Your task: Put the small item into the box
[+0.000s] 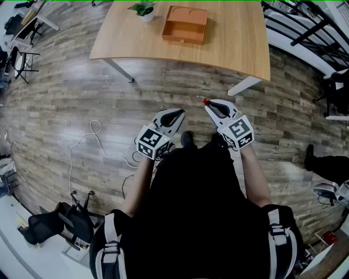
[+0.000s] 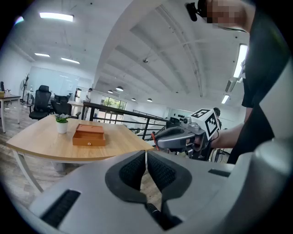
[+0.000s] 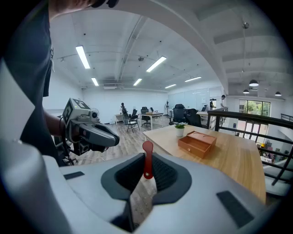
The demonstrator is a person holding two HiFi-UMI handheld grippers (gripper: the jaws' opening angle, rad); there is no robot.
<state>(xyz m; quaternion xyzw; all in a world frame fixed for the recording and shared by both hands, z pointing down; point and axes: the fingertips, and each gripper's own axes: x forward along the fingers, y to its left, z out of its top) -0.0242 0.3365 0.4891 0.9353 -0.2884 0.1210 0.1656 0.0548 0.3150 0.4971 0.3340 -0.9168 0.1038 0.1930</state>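
The right tool (image 3: 146,176) is clamped on the small red item (image 3: 147,160), which stands upright between its jaws with its rounded top poking out above them. The left tool (image 2: 146,168) has its jaws pressed together with nothing between them. The orange box (image 1: 185,24), whose top looks open, sits on the wooden surface (image 1: 240,49) beside a small potted plant (image 1: 144,9), well apart from both tools. The step in hand appears to be carrying the item over. Doing it well probably means a firm grip on the approach, bringing the right tool above the open compartment and lowering it inside the walls. Only then should the jaws part, with the left tool held clear.
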